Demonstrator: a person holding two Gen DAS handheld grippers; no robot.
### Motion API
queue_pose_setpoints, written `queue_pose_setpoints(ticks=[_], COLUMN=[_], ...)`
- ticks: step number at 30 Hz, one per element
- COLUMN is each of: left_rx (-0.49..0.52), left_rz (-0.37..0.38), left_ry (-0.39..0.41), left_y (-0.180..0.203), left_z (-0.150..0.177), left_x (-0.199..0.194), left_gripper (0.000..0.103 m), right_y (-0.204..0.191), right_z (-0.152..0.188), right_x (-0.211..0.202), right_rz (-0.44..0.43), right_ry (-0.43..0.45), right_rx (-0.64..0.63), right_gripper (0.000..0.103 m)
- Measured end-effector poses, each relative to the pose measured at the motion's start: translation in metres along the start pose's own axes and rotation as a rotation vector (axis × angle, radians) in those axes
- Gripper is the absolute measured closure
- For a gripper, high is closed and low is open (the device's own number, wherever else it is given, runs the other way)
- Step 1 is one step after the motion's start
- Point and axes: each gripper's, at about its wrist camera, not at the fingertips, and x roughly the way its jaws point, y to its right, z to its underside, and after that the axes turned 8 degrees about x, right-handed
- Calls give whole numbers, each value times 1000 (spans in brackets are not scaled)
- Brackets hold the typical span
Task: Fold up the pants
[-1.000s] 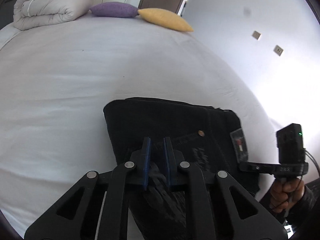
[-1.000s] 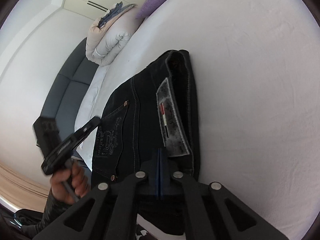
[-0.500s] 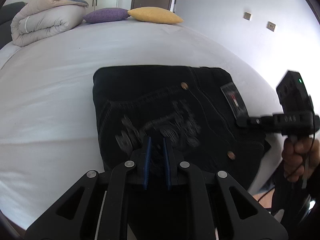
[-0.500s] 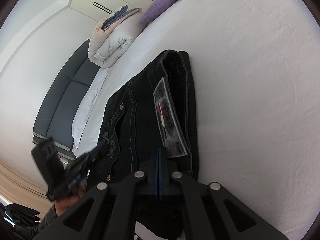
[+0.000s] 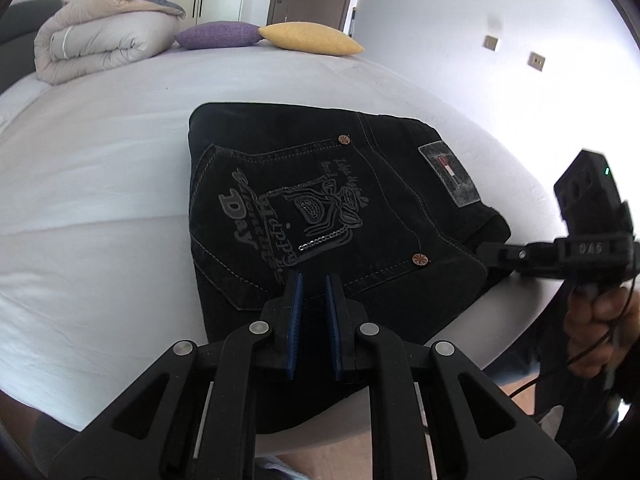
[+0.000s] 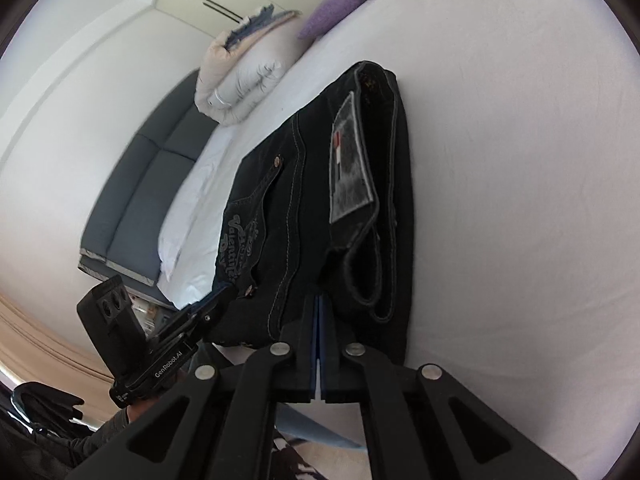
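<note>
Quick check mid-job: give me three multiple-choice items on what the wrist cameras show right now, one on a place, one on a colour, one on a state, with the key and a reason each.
1. Where do the folded black jeans lie?
A. On the grey sofa
B. On the white bed, near its edge
C. On top of the rolled duvet

2. What colour is the cushion touching the yellow cushion?
A. Purple
B. Red
C. Green

3. How do the right gripper's jaws stand?
A. Wide open
C. Clamped on the duvet
B. Shut, pads together

Key: 1 B, the jeans rest on the white sheet by the bed's edge. 2 A, a purple cushion meets the yellow one. 3 B, the blue pads meet with nothing between them.
</note>
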Motion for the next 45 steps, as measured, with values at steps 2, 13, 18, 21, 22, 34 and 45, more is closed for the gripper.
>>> queue_pose_setpoints(ticks=[2,13,18,21,22,34,45], left_rx=[-1,-219,-262,-280,-283,-272,-153], left_rz=[7,-31,84,122,128,168,171], left_ry=[-3,125,-43,-109,-139,-200,-69], left_y=[-2,-73,-90,-95,-96,-90,-67], left_z=[-2,-29,-42,-47,-50,-57,-126], left_x=[-4,-65,-16,9,18,44,17], left_gripper=[91,1,1,1,1,65,82], right_y=[2,-9,9,17,19,4,-52], right_z=[1,-48,-77,-88,-93,-112,-136], right_x=[0,-64,-30,-12,-9,43,-4], right_rz=[-14,-10,74,120,111,151,117], right_ry=[5,157,38,8,4,-93,29], right_rx=[4,45,125,164,175,116,-50], right_gripper=[103,28,30,35,35,72,85])
